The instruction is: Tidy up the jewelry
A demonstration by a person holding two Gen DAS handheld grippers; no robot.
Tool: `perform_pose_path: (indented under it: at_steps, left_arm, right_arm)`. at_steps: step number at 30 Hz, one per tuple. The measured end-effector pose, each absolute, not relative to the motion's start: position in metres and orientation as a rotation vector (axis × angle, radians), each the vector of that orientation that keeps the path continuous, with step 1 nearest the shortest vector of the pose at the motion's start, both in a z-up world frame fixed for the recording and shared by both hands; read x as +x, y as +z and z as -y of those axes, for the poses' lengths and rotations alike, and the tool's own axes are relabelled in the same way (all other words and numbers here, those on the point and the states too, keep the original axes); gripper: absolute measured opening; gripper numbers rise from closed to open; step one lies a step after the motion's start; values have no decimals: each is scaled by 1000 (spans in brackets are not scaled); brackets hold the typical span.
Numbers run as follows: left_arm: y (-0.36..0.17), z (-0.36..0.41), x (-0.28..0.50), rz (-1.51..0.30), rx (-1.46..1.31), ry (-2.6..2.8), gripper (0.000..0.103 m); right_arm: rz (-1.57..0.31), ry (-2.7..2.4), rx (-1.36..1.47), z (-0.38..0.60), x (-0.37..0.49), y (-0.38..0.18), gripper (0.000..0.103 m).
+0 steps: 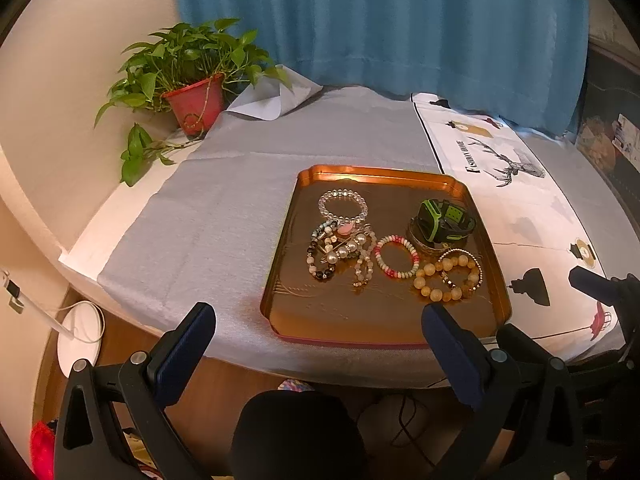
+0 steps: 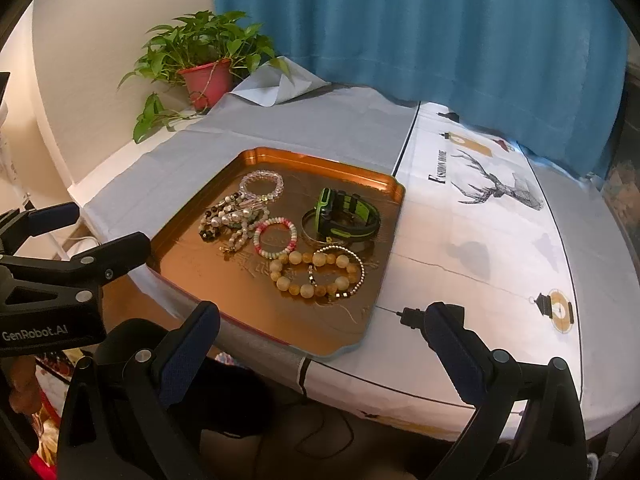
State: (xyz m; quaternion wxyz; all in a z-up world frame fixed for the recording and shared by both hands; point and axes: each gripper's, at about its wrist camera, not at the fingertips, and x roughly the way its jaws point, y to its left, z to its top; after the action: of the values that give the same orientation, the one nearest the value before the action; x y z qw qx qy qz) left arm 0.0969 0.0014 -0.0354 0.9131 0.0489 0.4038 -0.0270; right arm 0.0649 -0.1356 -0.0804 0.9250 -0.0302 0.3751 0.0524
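Observation:
A copper tray lies on the table and holds several bracelets. There is a clear bead bracelet, a tangled pile of pearl and dark bead bracelets, a pink and white bead bracelet, a large amber bead bracelet, and a black and green watch on a metal bangle. My left gripper is open and empty at the tray's near edge. My right gripper is open and empty before the tray's near right corner.
A potted plant in a red pot stands at the back left. A grey cloth covers the left of the table and a white printed cloth the right. A blue curtain hangs behind.

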Motion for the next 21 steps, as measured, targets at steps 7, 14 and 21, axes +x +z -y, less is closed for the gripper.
perform_pose_path:
  at_steps: [7,14,21]
  left_arm:
    - [-34,-2,95,-830,99,-50,102]
    - [-33,-3,93,-824,110,-48,102]
    - [-34,-4,92,-827,104,-47,102]
  right_arm:
    - [-768,112,-77,133,64,-81,102]
    - [-764,112,-81,131,60,-80,102]
    - [-762,110,-80,131,58,-78,102]
